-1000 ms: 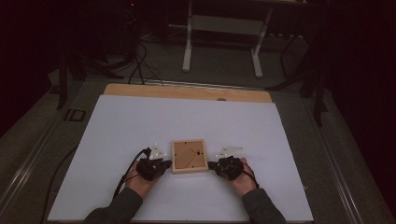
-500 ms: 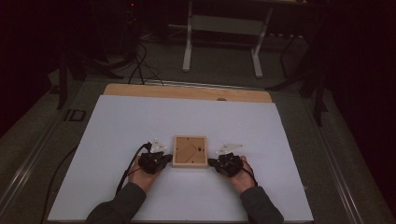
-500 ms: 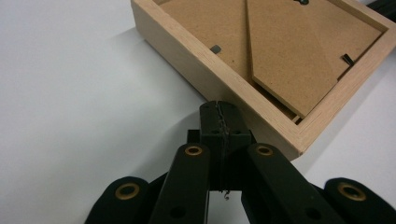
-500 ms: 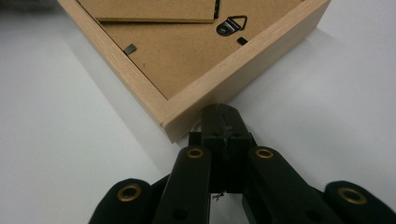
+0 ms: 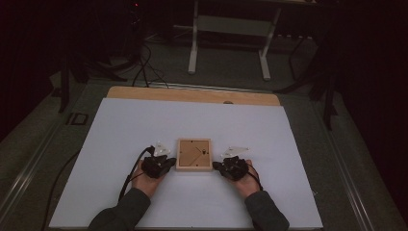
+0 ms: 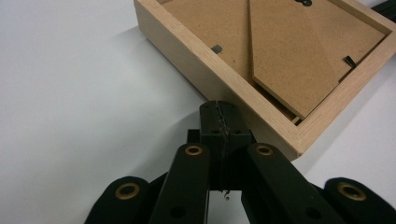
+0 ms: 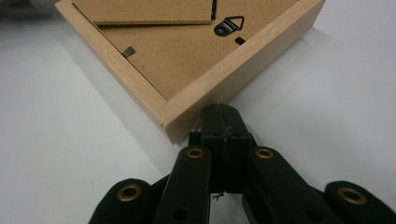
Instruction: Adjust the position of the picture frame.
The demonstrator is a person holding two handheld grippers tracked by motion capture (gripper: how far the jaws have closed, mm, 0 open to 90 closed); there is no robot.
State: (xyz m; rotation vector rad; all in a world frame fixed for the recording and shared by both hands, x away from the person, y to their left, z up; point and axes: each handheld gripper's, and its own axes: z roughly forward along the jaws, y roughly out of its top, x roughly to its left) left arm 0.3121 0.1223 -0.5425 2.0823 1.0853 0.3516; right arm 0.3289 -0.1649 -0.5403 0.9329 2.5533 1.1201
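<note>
Now: frame [image 5: 194, 154] lies face-down mid-counter [image 5: 120, 125], between your hands. Left hand-held gripper [image 6: 218, 108] closed, empty, tip at frame's side; right hand-held gripper [image 7: 219, 112] likewise at corner. Backing in place; nothing lifted yet.

We read this as a lab or recording studio, not a home. We see a white sheet [image 5: 192, 125] covering a wooden table [image 5: 192, 95], with dark surroundings all round. At 12 o'clock stands a white metal stand [image 5: 228, 43] on a grey floor [image 5: 231, 72]; at 11 o'clock black cables [image 5: 144, 67] trail across it.
</note>
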